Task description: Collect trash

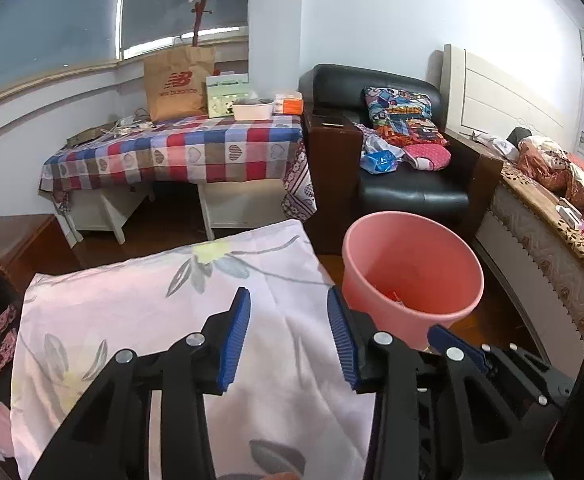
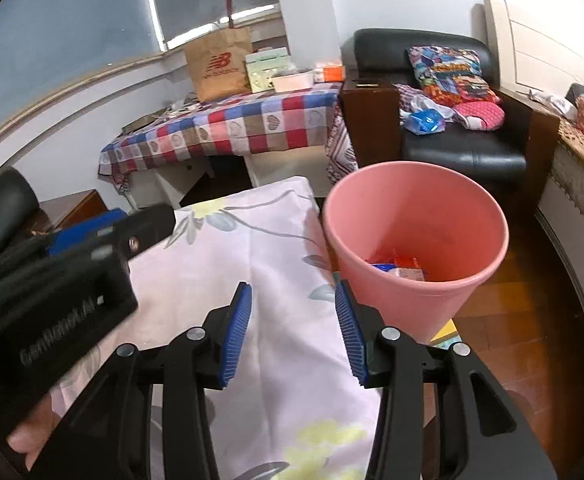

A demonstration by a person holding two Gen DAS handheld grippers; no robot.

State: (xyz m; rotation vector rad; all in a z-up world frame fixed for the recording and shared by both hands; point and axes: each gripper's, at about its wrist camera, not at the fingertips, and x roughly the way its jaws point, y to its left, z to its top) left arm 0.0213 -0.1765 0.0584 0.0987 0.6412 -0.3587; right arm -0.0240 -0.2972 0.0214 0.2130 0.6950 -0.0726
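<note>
Right up close, the left gripper [image 1: 287, 340] has its two blue pads apart, and nothing is between them. The right gripper [image 2: 294, 334] is the same: open, with nothing in it. Under both of them is a pink cloth with flowers [image 1: 139, 312], spread flat, and no trash can be seen lying on it. Just past the cloth, on the right side, stands one pink bin [image 2: 412, 232]. It stands up straight with its round mouth open at the top. Inside, at the bottom, are a few wrappers [image 2: 402, 268], some red and some blue, too mixed up to count. So some trash looks like it is already in. The bin sits a little ahead and to the right of both tools, and the right gripper looks nearer to it, with one finger right next to the bin's side. Farther back is one table with a check cloth [image 1: 179, 152], with one brown paper bag [image 1: 177, 80] and some boxes on top. Beside the table is one black armchair [image 1: 412, 184]. On its seat is one blue crumpled packet [image 1: 380, 160], next to some bright cushions. That packet may be trash to pick up next, but I cannot be sure. It lies far ahead, past the bin, so a hand would have to reach over or around the bin to get it.
</note>
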